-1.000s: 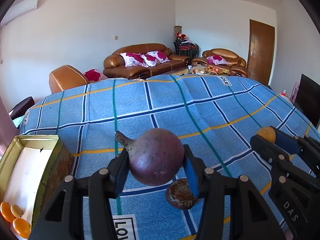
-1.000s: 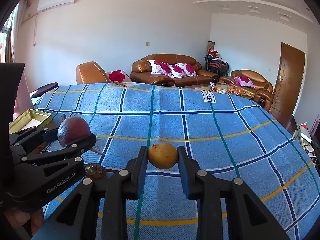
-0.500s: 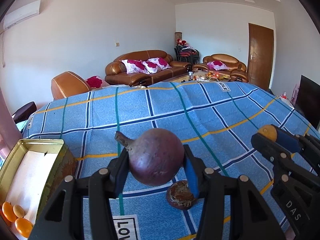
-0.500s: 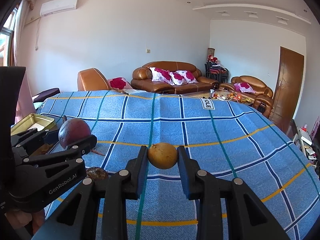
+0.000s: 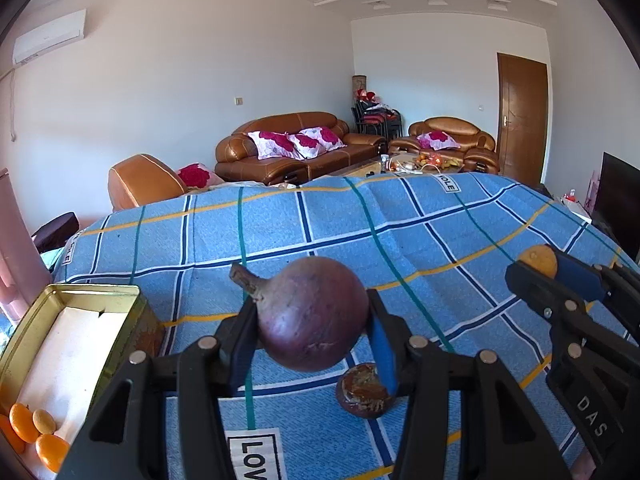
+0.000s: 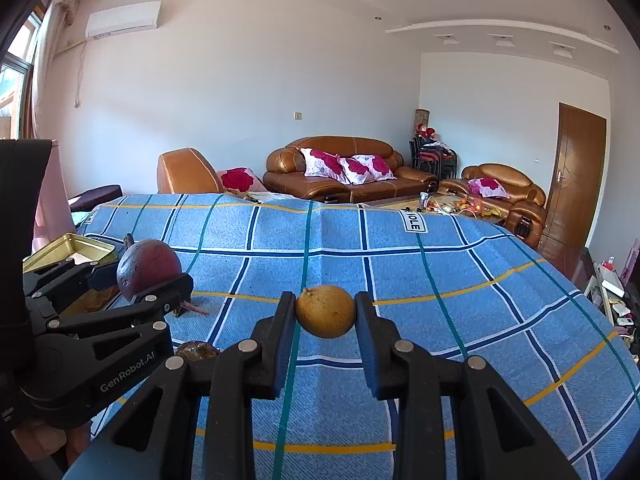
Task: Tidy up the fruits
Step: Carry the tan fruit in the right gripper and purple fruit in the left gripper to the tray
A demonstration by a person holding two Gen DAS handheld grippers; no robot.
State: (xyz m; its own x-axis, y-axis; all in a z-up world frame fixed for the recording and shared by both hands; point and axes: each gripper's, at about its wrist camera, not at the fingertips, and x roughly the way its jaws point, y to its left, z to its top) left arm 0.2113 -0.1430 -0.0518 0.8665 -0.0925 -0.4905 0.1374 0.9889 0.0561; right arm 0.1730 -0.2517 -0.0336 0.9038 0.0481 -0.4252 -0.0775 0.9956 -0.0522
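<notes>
While the left gripper (image 5: 312, 338) clamps a round dark-purple fruit with a stub stem (image 5: 310, 316) above the blue checked cloth (image 5: 320, 224), the right gripper (image 6: 325, 326) pinches a small yellow-brown fruit (image 6: 325, 311). Left of both, a gold metal tin (image 5: 24, 340) holds small orange fruits (image 5: 36, 436).

Left gripper (image 5: 312, 344) clamps a purple fruit (image 5: 310, 314) above the blue cloth (image 5: 360, 232).
Below the right finger (image 5: 382, 354) a brown fruit (image 5: 364, 390) lies on the cloth; left of the fingers a gold tin (image 5: 94, 294) holds oranges (image 5: 34, 436); to the right, the right gripper (image 5: 554, 274) grips a yellow fruit (image 5: 538, 260).
</notes>
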